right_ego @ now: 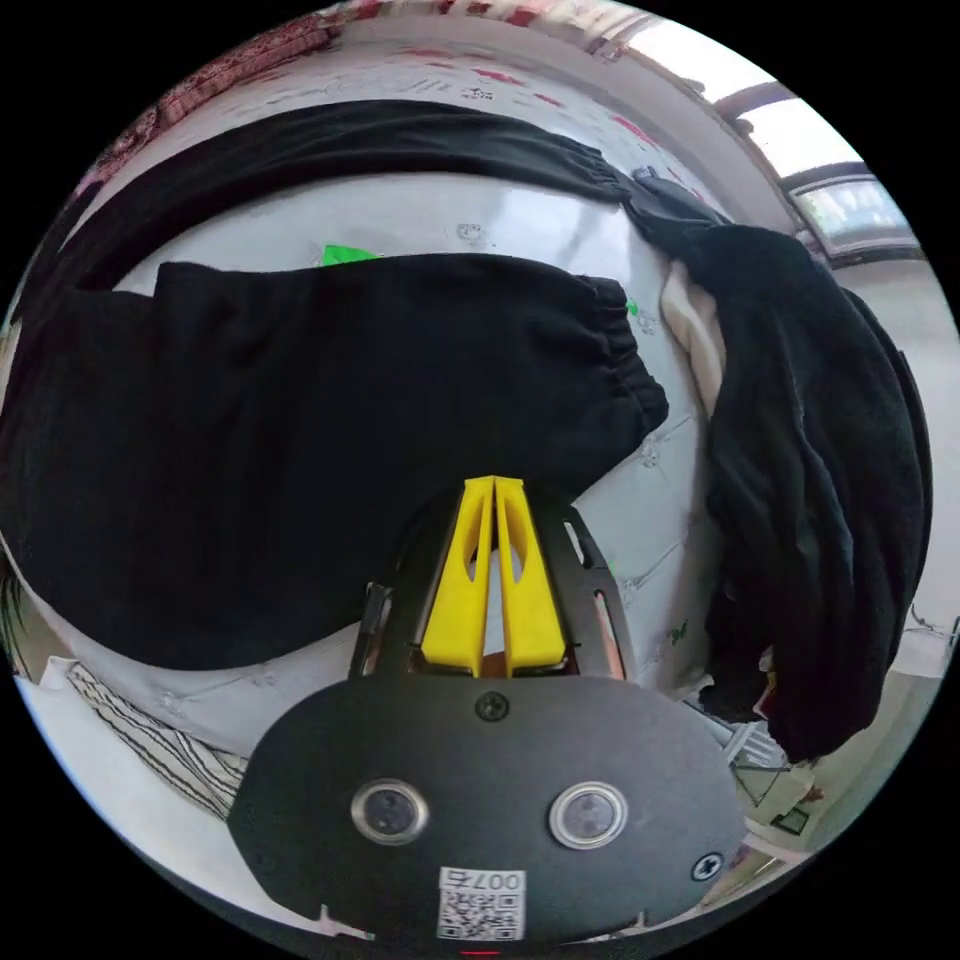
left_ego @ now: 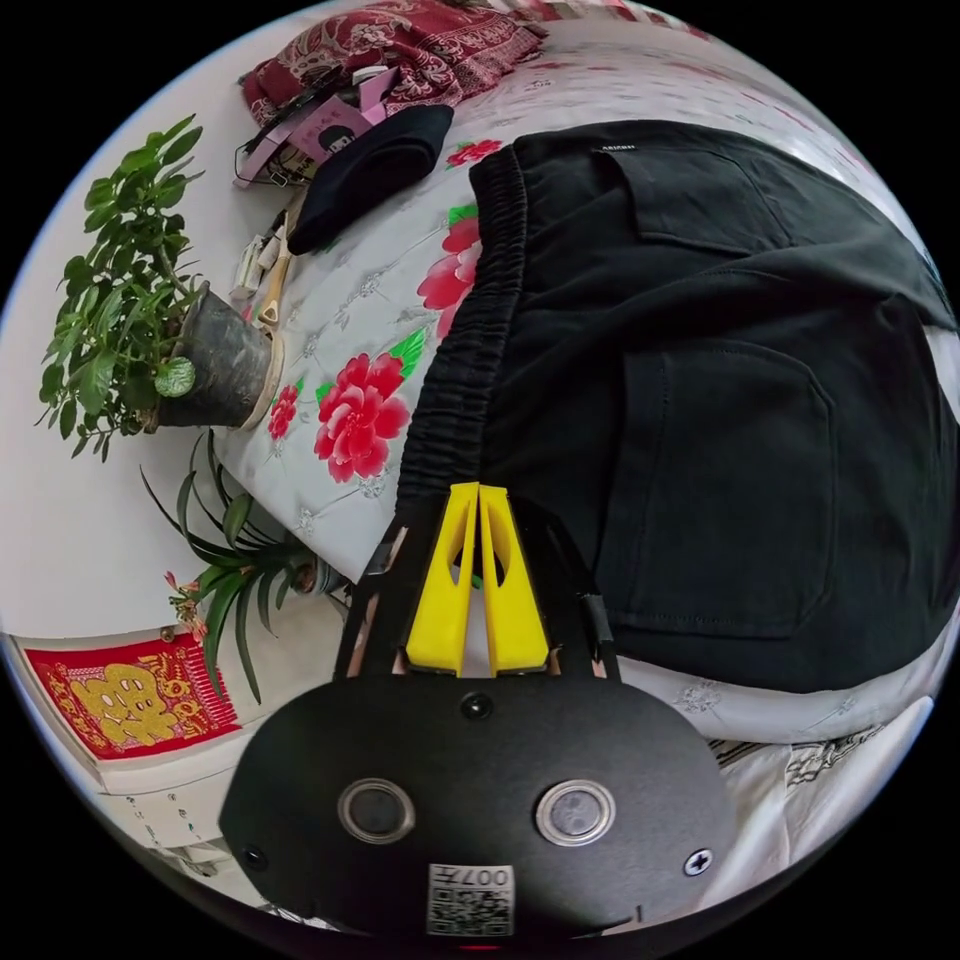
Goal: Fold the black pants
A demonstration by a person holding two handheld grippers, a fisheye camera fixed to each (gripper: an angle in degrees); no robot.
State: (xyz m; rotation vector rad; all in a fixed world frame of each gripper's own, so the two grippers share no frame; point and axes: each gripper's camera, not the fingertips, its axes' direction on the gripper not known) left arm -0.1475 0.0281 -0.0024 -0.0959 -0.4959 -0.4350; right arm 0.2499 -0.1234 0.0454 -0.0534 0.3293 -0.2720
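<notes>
My yellow-jawed left gripper [left_ego: 478,490] is closed at the elastic waistband of the black cotton pants [left_ego: 720,400]; whether it pinches fabric is hidden. My right gripper [right_ego: 494,482], jaws together, meets the near leg hem, grip unclear.

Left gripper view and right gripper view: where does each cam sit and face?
Left gripper view: rides the left gripper, jaws together at the elastic waistband of the black pants; potted plant off the bed's edge.
Right gripper view: rides the right gripper, jaws together at a cuffed leg end; dark garment pile beside it.
Shared: the pants and the floral bedspread.
</notes>
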